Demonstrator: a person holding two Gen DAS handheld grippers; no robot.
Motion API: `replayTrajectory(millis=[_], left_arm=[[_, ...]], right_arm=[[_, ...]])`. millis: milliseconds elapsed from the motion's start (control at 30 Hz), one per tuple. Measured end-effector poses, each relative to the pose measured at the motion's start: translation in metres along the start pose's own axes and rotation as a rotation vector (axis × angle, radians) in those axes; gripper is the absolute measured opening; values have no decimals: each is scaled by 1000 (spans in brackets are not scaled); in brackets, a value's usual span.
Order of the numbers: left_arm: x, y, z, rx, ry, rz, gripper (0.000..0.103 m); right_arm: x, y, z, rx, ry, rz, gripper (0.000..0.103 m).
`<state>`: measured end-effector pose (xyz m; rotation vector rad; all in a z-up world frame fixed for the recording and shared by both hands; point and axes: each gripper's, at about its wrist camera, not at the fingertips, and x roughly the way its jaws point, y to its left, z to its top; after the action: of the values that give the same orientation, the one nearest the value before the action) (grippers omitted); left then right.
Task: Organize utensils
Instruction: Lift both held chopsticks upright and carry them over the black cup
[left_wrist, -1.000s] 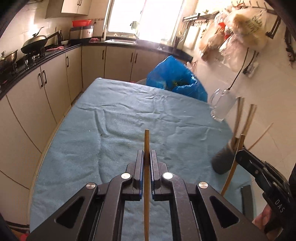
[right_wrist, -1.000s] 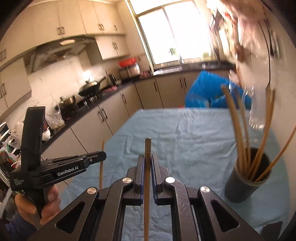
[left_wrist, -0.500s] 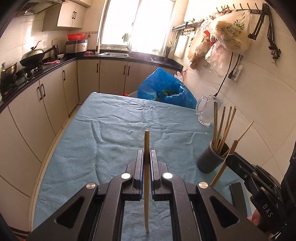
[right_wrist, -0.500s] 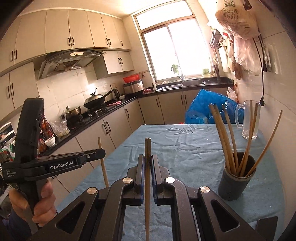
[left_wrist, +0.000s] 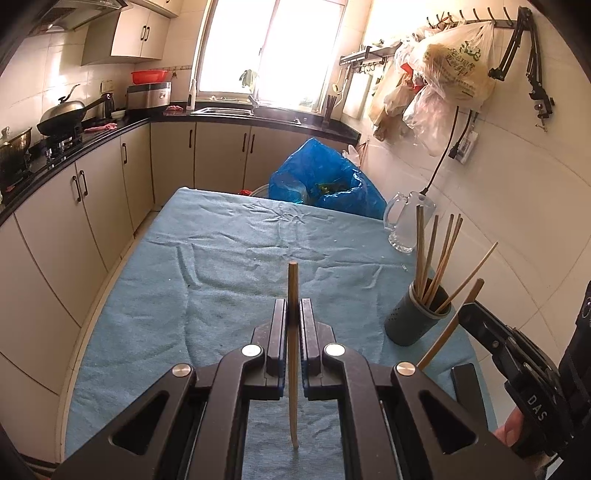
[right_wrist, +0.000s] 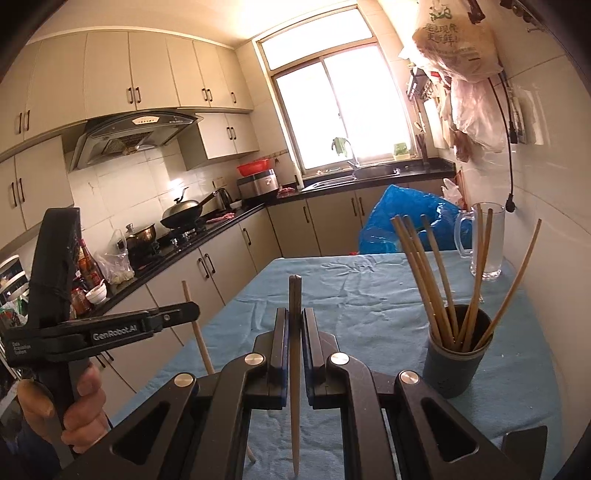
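My left gripper (left_wrist: 293, 306) is shut on a wooden chopstick (left_wrist: 293, 369) that stands nearly upright above the blue cloth. My right gripper (right_wrist: 294, 317) is likewise shut on a second chopstick (right_wrist: 295, 387). A dark grey holder cup (left_wrist: 415, 317) with several chopsticks stands at the table's right side, also seen as the cup (right_wrist: 456, 363) in the right wrist view. Each gripper appears in the other's view: the right gripper (left_wrist: 466, 309) just right of the cup, the left gripper (right_wrist: 192, 308) far left, off the table edge, held by a hand (right_wrist: 79, 413).
A blue towel covers the table (left_wrist: 229, 280). A glass mug (left_wrist: 404, 225) and a blue plastic bag (left_wrist: 325, 184) stand at the far right end. A dark flat object (left_wrist: 465, 384) lies near the right front edge. Cabinets and a stove counter (left_wrist: 66, 147) run along the left.
Both grippers pulled back and rose a little with their chopsticks still held; the cup and far table end now sit further off and more upright in view.
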<state>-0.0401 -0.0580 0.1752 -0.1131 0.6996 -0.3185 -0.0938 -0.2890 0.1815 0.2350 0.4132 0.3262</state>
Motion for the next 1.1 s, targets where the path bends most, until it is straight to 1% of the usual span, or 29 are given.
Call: replayTrajectory(millis=[667, 867, 1033, 1100], left_arm=[[-7, -17, 12, 45, -14, -38, 5], [-10, -31, 19, 75, -25, -57, 5], [-13, -44, 25, 102, -31, -72, 6], [-13, -50, 29, 110, -28, -91, 5]], right_arm=[[-21, -23, 8, 66, -45, -44, 7], [-35, -33, 14, 80, -83, -74, 7], [-54, -48, 24, 109, -132, -108, 7], [-63, -55, 28, 117, -157, -127, 7]])
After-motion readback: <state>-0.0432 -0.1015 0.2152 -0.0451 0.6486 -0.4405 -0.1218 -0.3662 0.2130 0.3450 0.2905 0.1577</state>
